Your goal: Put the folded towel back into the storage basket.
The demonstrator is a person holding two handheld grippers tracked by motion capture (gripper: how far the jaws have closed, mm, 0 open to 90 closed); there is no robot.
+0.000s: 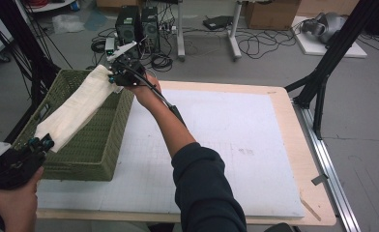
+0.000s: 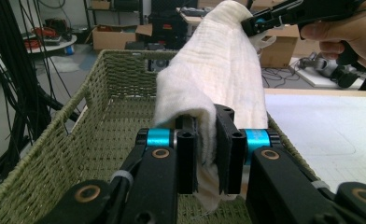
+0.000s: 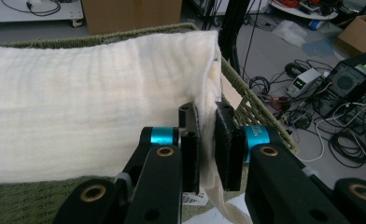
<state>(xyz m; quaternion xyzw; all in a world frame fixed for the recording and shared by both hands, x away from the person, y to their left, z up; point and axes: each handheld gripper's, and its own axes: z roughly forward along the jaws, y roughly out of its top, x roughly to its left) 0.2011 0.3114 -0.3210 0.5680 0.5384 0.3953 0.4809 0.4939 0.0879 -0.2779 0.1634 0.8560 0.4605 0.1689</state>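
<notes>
High view: cloth point(image 1: 76, 108) stretched over basket point(image 1: 93, 145), running 7 to 1 o'clock. Left gripper point(image 1: 38, 143) clamps the 7 o'clock end, right gripper point(image 1: 114, 77) the 1 o'clock end; both nearly closed.

Even, soft indoor light — faint shadows, no glare — slightly soft focus throughout.

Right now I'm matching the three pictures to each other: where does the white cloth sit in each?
High view: white cloth at left, stretched above the green basket.
Left gripper view: centre, rising toward top right.
Right gripper view: spread across left and centre.
Shared landmark: the green basket's woven rim.
</notes>
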